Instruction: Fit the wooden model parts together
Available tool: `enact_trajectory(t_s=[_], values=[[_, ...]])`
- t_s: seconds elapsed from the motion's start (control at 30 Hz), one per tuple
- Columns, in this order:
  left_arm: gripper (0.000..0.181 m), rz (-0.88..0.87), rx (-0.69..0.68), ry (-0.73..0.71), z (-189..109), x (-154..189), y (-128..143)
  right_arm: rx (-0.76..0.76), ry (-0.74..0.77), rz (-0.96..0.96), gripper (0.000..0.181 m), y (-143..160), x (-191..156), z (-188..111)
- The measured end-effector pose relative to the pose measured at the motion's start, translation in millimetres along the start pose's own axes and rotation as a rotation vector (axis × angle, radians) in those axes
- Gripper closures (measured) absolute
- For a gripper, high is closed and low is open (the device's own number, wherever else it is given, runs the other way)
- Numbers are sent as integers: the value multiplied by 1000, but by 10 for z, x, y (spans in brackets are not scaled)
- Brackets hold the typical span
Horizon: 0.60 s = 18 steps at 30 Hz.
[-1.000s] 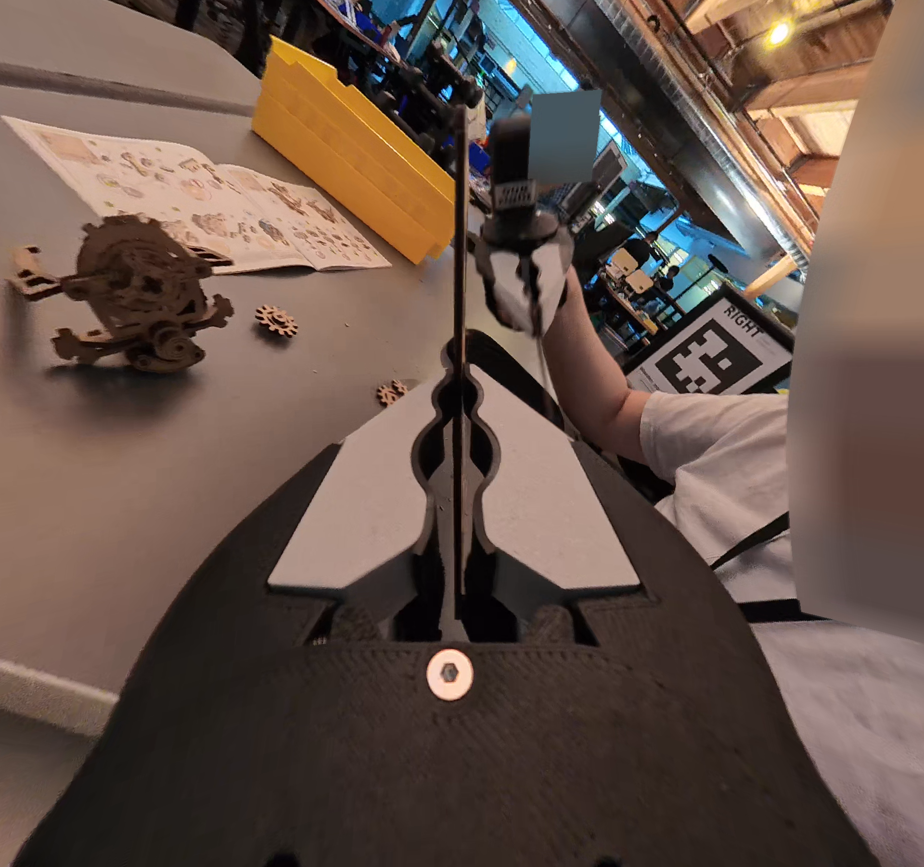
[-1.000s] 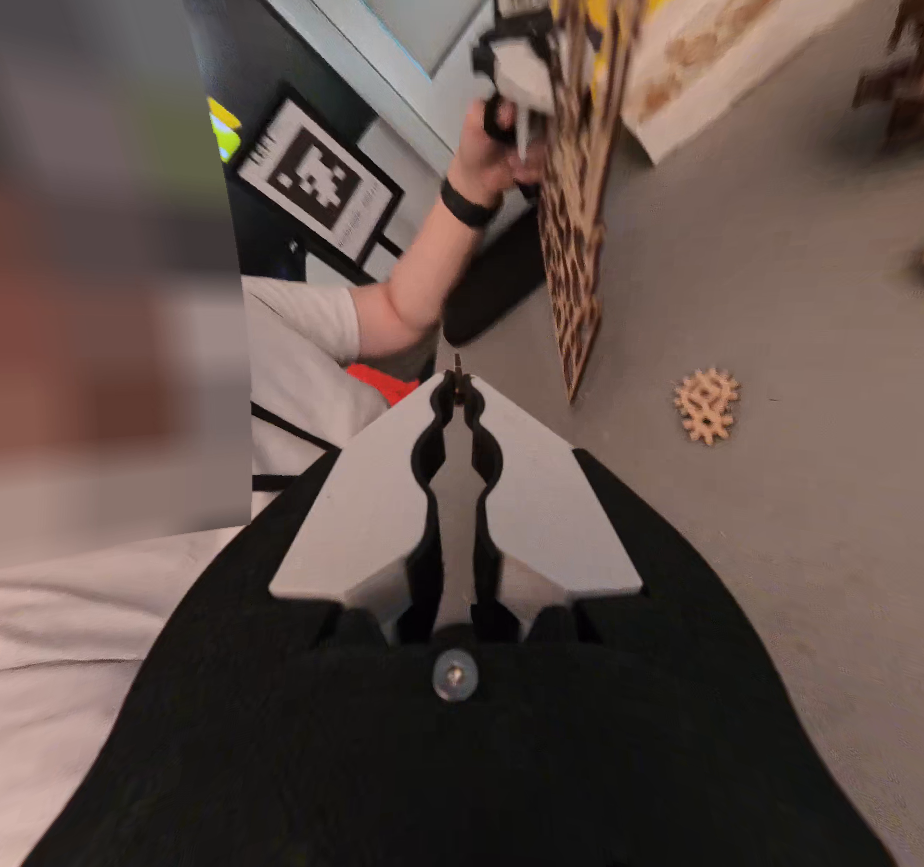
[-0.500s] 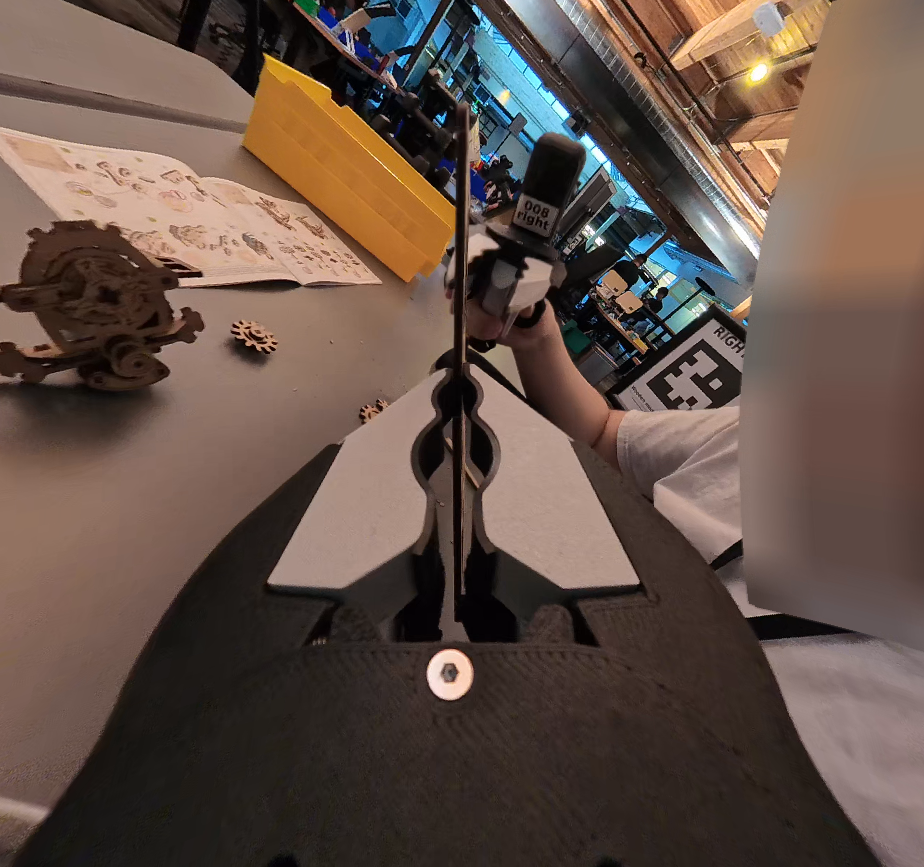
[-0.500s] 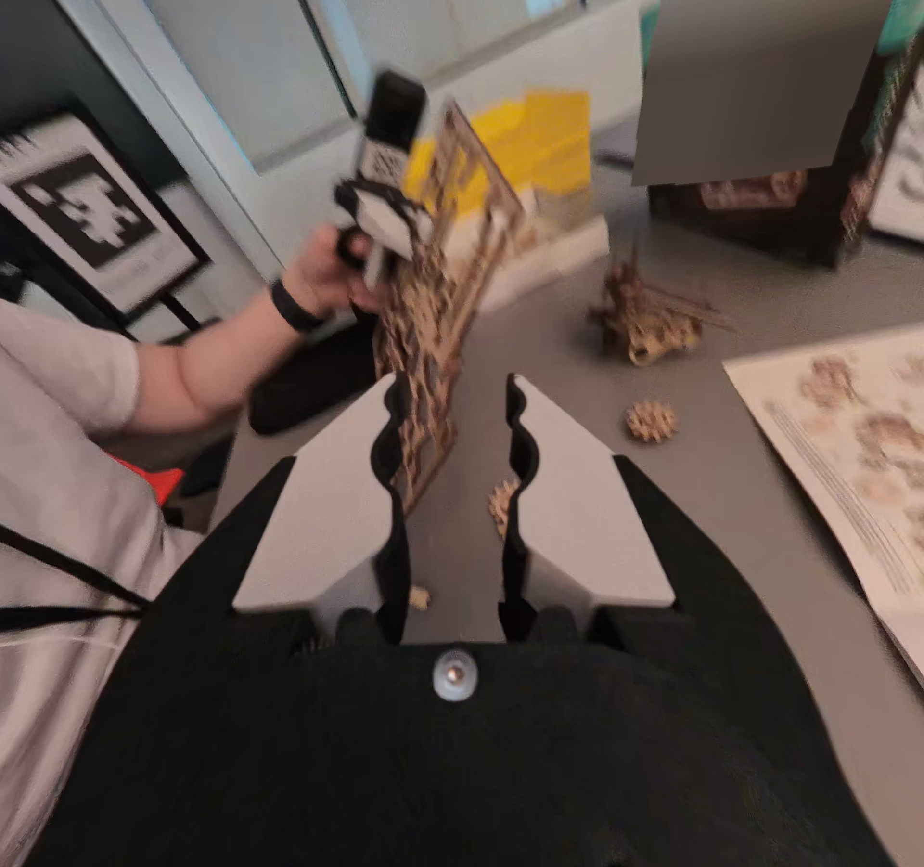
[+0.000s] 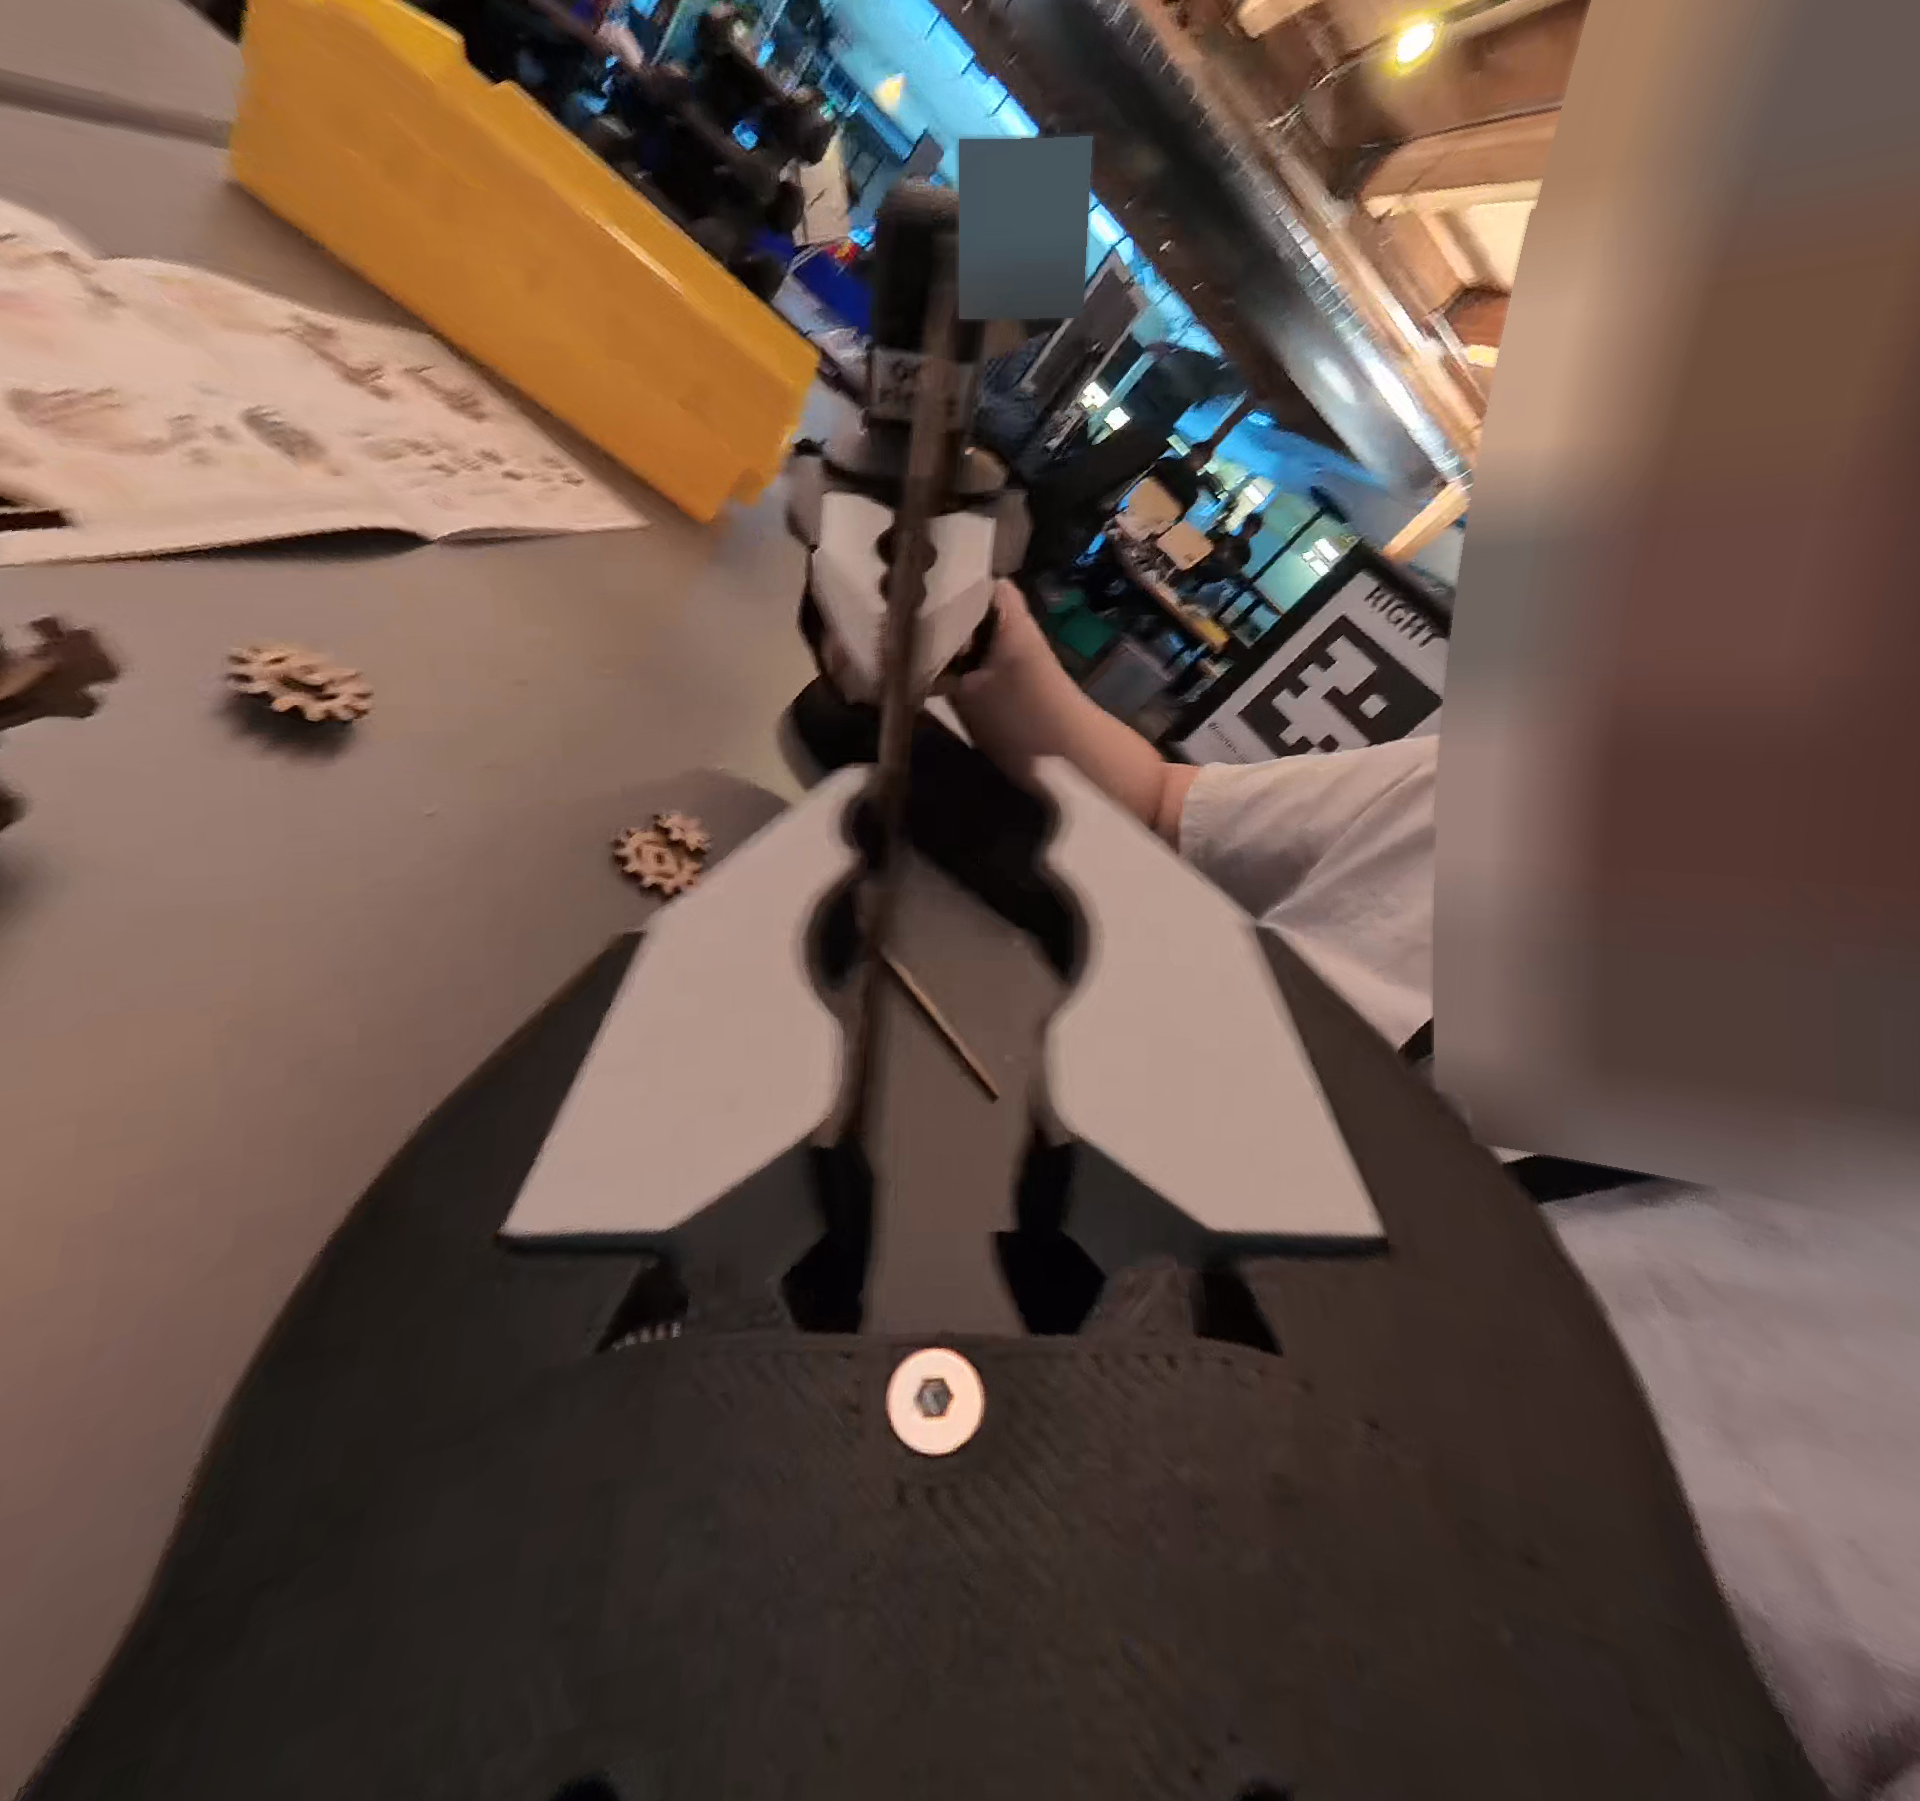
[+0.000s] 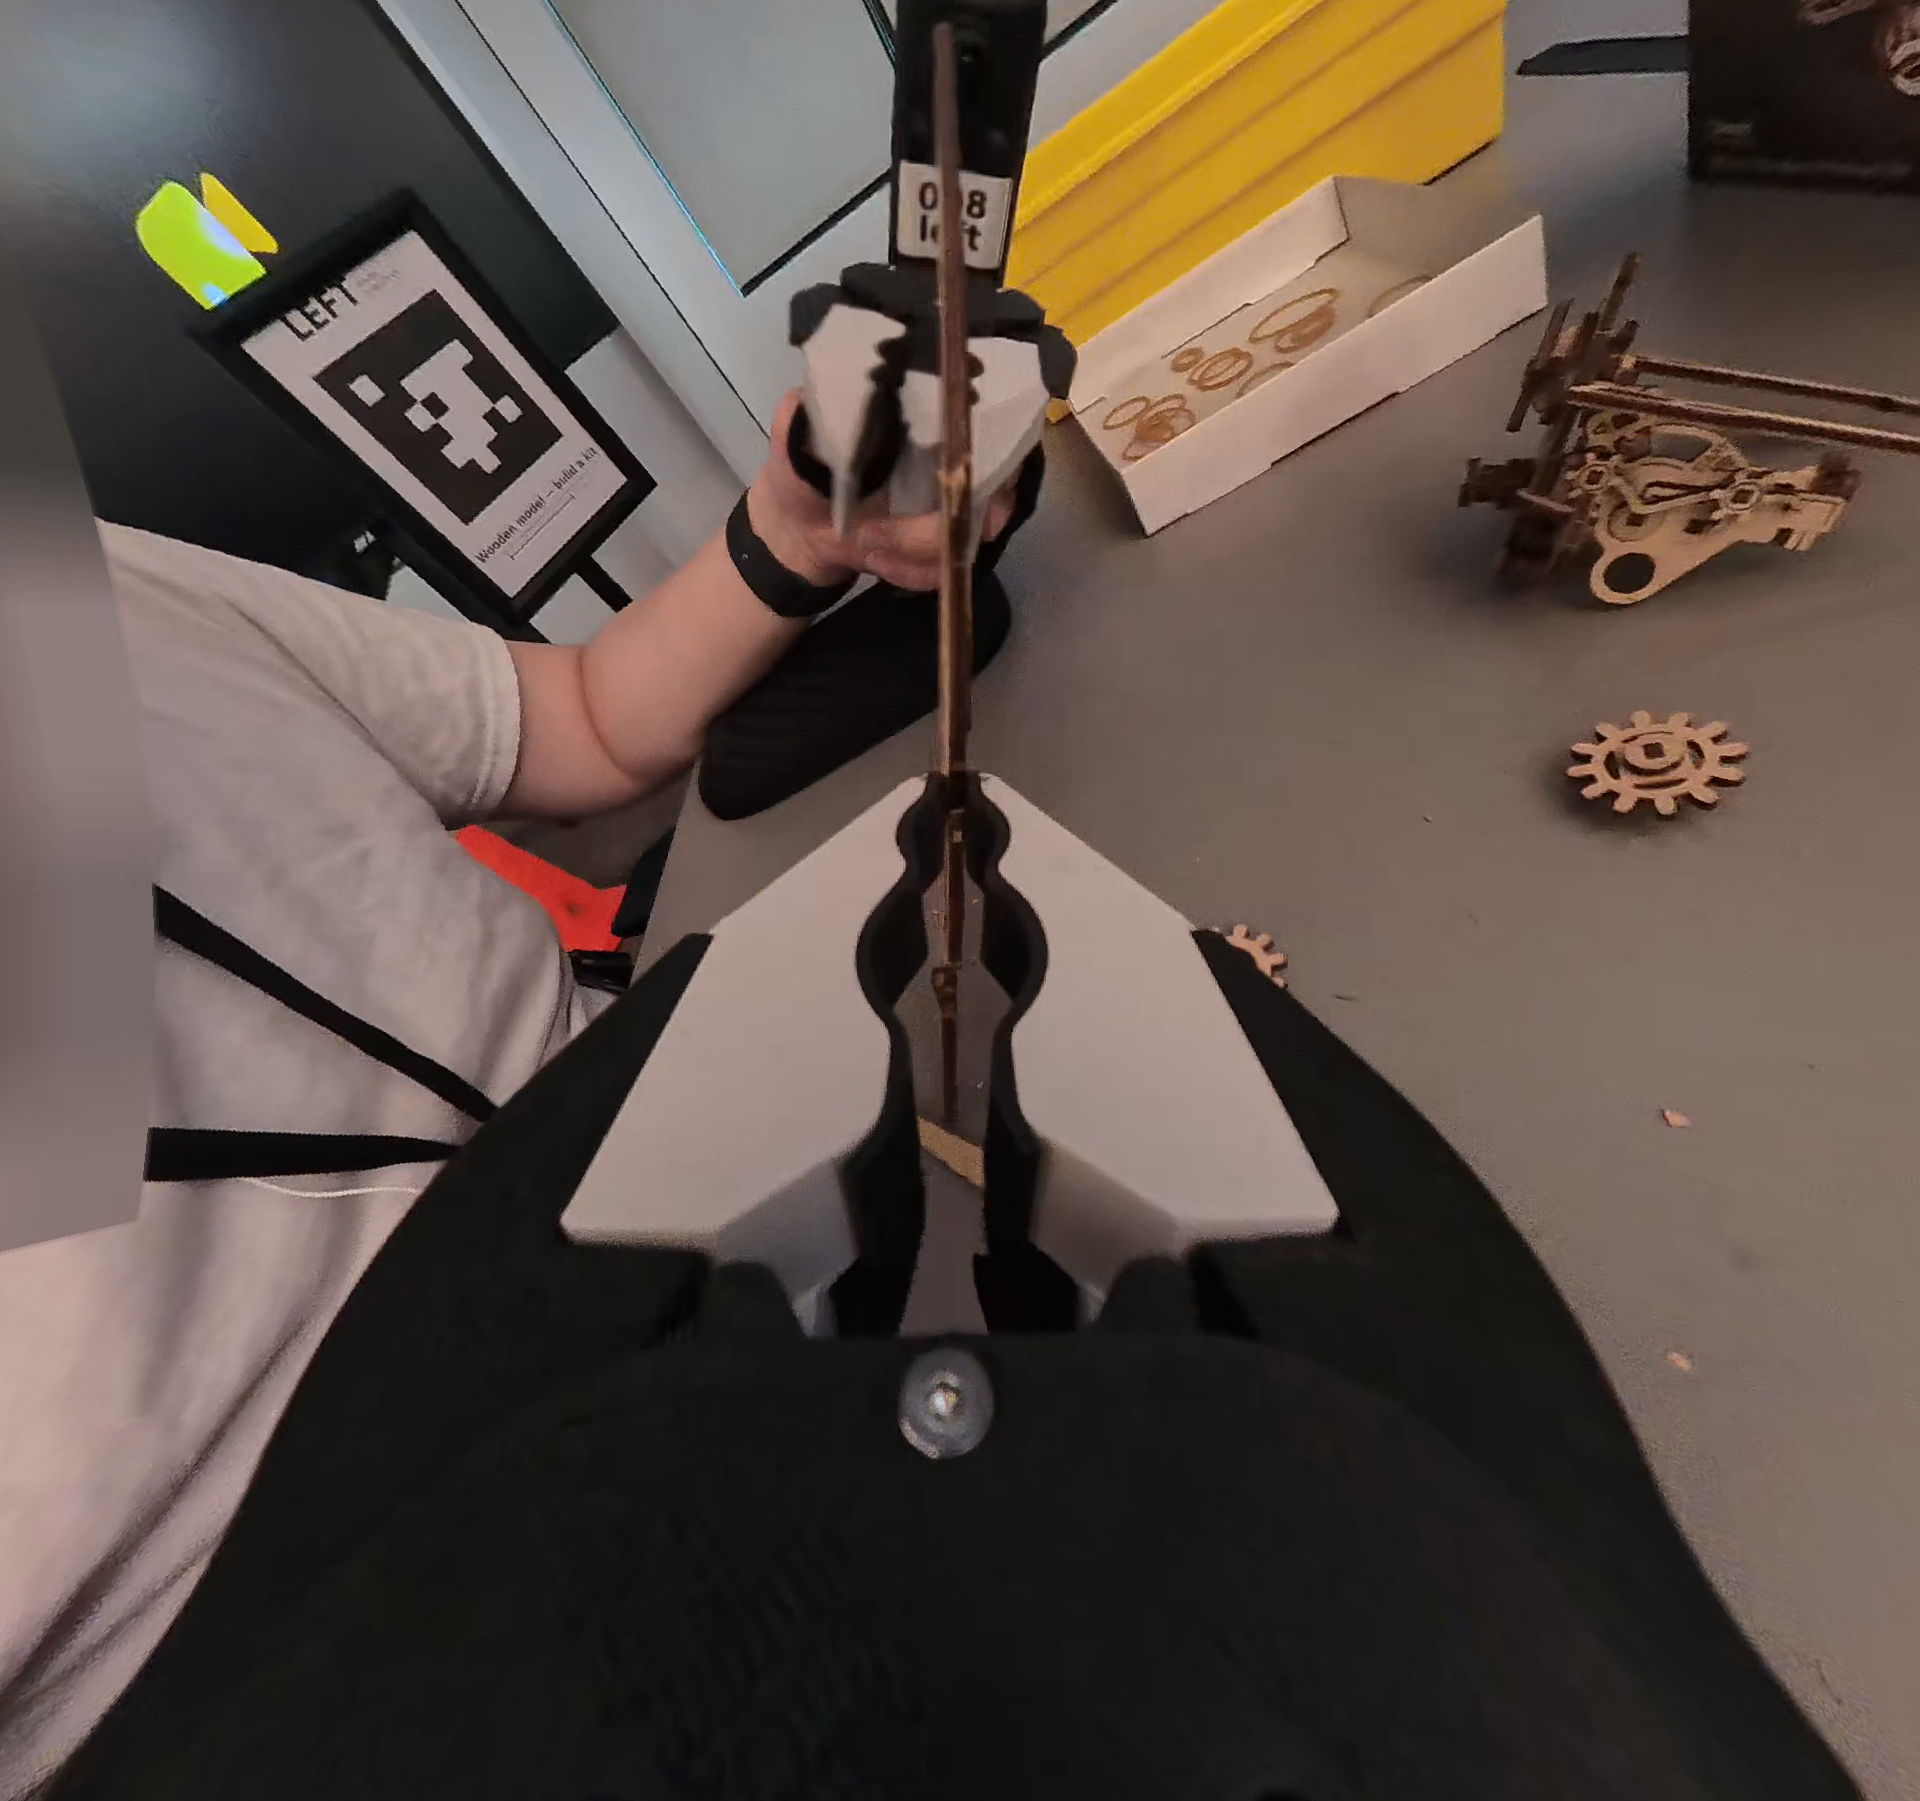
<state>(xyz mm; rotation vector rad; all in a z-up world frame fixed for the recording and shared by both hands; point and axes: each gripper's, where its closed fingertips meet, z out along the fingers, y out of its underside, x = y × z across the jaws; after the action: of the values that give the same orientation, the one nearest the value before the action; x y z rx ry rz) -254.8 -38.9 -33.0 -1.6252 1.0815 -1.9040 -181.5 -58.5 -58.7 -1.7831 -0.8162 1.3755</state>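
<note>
A thin wooden parts sheet [image 6: 948, 608] stands edge-on between the two grippers. My right gripper [image 6: 953, 783] is shut on its near end. My left gripper [image 6: 894, 494] shows farther off at the sheet's far end, jaws apart. In the left wrist view my left gripper [image 5: 951, 775] is open, and the sheet [image 5: 896, 712] leans against its left finger [image 5: 717, 1013]. The right gripper [image 5: 904, 629] shows beyond, closed around the sheet. A partly built wooden model [image 6: 1621, 494] stands on the grey table [image 6: 1455, 1076].
Loose wooden gears [image 6: 1654, 764] [image 5: 662, 850] [image 5: 299, 681] lie on the table. A white box [image 6: 1403, 338] holding rings, a yellow bin [image 6: 1278, 130], a dark box [image 6: 1808, 37] and an open booklet [image 5: 260, 442] lie farther back. A person's arm and shirt are at the table edge. Left tips to right tips: about 9 centimeters. My left gripper's tips are some 15 centimeters from the partly built wooden model [image 6: 1621, 494].
My right gripper swung round, opened, then shut on the sheet's end. My left gripper, shut on the sheet before, has opened.
</note>
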Motion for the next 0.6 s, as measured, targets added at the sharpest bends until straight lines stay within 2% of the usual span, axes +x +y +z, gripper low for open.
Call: enact_trajectory(t_s=[0.07,0.17,0.3,0.6], values=[[144,14,-29,0,75,-8,70,-6,4,0,181,22,18,13],[149,26,-141,-9,195,-34,283,-3,-9,20,181,59,3,39],[181,23,-222,-53,316,-94,456,-8,-33,15,181,126,-95,94],[181,66,-235,-165,346,-131,433,62,-33,122,181,87,5,64]])
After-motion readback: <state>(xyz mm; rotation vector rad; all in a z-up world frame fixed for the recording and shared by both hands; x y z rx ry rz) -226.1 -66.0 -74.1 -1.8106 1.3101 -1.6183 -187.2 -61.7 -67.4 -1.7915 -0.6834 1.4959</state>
